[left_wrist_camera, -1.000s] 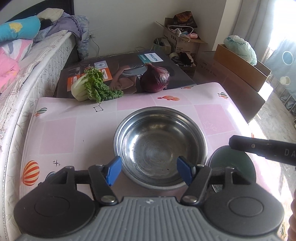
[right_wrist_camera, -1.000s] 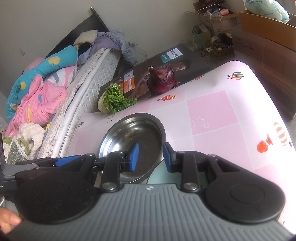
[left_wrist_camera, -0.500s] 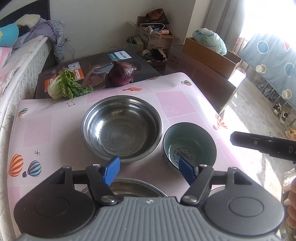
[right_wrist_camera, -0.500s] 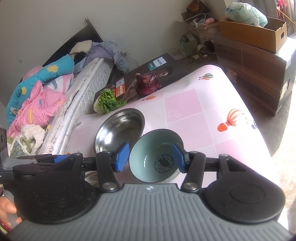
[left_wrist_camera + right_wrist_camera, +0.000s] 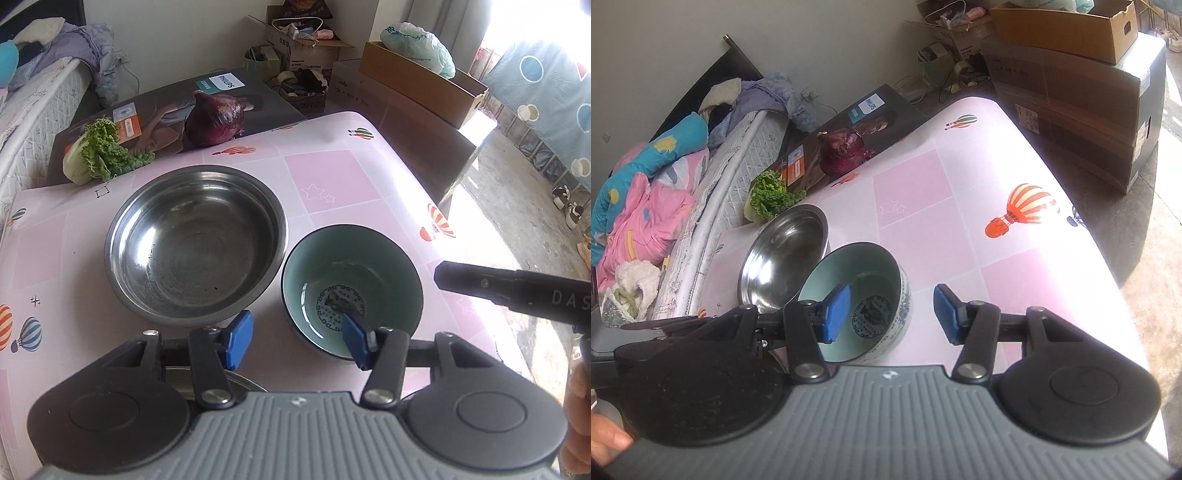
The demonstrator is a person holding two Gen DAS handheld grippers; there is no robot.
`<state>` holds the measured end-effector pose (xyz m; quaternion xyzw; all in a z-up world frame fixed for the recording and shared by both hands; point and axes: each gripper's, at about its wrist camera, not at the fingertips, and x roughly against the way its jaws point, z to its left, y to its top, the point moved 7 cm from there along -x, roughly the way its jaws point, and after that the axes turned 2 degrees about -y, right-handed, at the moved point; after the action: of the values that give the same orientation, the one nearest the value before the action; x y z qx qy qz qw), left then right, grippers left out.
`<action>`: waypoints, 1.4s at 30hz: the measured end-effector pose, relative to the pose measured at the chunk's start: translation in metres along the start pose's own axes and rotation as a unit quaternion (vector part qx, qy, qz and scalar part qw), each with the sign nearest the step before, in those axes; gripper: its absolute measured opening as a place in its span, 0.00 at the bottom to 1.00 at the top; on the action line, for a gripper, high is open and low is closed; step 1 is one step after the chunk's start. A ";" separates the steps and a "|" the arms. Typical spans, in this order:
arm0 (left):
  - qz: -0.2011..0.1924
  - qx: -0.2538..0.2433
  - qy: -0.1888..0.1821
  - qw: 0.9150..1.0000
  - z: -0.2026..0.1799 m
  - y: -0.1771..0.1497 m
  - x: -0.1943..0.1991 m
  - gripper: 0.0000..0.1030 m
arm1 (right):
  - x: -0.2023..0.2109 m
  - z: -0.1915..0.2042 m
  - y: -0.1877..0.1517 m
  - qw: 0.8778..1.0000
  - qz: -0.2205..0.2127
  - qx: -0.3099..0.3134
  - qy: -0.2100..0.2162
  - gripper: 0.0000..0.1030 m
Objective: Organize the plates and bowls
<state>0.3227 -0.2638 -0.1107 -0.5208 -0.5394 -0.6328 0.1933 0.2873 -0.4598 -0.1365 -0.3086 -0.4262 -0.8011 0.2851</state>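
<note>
The left gripper (image 5: pixel 297 341) hangs low over the near edge of the worktop (image 5: pixel 332 181), its blue pads spread wide and holding nothing. Just under it a rim of a second steel dish (image 5: pixel 236 380) peeks out, mostly hidden. The right gripper (image 5: pixel 892 314) is also spread wide and empty; its left pad (image 5: pixel 836 312) sits over the mouth of the green bowl (image 5: pixel 864 291), the other pad outside the bowl's wall, neither clearly touching it.

The green bowl (image 5: pixel 351 288) stands upright on the pink cloth at the near right, a dark round pattern in its bottom. Just beside it to the left, rims nearly touching, sits the larger steel bowl (image 5: pixel 195 243), upright as well.

Farther back, at the far edge of the worktop, a leafy green (image 5: pixel 99 153) lies on the left and a red onion (image 5: pixel 216 120) to its right, both partly on a flat printed box (image 5: pixel 155 107) behind the worktop. A bed (image 5: pixel 646 192) with heaped bedding runs along the left side. Cardboard boxes (image 5: pixel 1071 85) stand on the floor at the far right.
</note>
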 end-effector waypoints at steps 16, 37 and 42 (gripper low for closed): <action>0.029 0.015 0.020 0.999 -0.003 0.004 -0.025 0.22 | -0.046 0.004 -0.001 0.999 0.030 0.008 0.014 0.14; 0.046 0.017 0.001 0.999 -0.013 -0.002 -0.031 0.22 | -0.040 -0.017 -0.010 0.999 0.035 -0.009 0.003 0.14; 0.049 0.025 0.009 0.998 -0.013 0.002 -0.038 0.21 | -0.050 -0.017 -0.008 0.999 0.038 -0.014 0.006 0.11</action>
<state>0.3329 -0.2878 -0.1415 -0.5355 -0.5271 -0.6139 0.2418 0.3098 -0.4608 -0.1849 -0.3236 -0.4008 -0.7975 0.3140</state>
